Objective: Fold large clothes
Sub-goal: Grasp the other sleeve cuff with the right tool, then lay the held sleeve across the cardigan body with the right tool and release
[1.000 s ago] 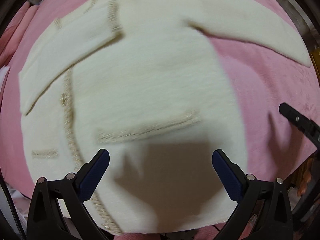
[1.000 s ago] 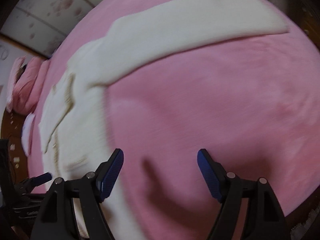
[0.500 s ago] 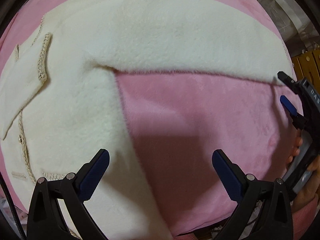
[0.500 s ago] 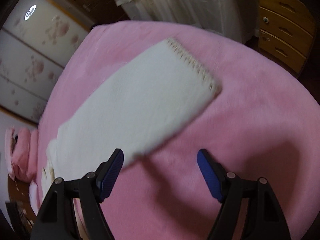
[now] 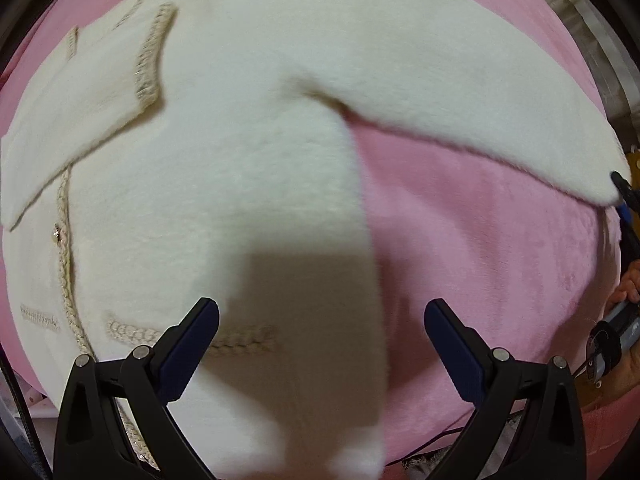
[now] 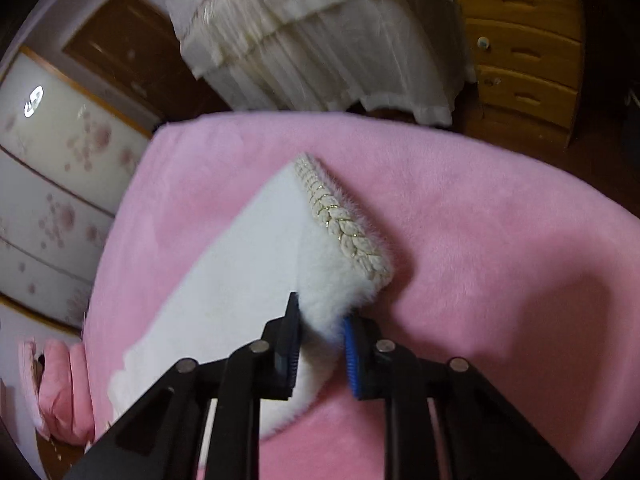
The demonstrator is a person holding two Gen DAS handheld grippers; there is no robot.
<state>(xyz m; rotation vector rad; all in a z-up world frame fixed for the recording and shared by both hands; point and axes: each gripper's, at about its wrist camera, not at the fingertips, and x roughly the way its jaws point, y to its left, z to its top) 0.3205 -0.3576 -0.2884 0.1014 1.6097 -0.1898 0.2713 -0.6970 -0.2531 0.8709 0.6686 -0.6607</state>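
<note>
Jacket (image 5: 224, 168), cream and fluffy, lies flat on a pink blanket (image 5: 480, 264) and fills the left and centre of the left wrist view. At the far left of that frame one sleeve is folded across the chest, its braided cuff (image 5: 154, 52) in the upper left. Below it a braided front edge with a small button (image 5: 56, 233) runs down the left side, and a braided pocket trim (image 5: 132, 330) sits at the lower left. The left gripper (image 5: 322, 348) hangs over the jacket's lower body and the blanket, jaws wide apart with nothing between them; its shadow falls on the fabric. To the right, the other sleeve (image 5: 460, 92) stretches out toward the right edge, where the right gripper (image 5: 622, 196) meets its end; only a sliver of that tool and part of a hand (image 5: 630, 280) show there.

The right wrist view gives what that sliver hides. At its left are floral panels (image 6: 52, 184) and a pink pillow (image 6: 60, 392). In the centre the sleeve (image 6: 240, 280) runs up to its braided cuff (image 6: 344, 228), and the right gripper (image 6: 320, 340) is closing on the sleeve's fluffy edge just below the cuff, the pile bunched between the two pads. At upper centre hangs a cream curtain (image 6: 312, 40), and at upper right stands a wooden dresser (image 6: 520, 52).
</note>
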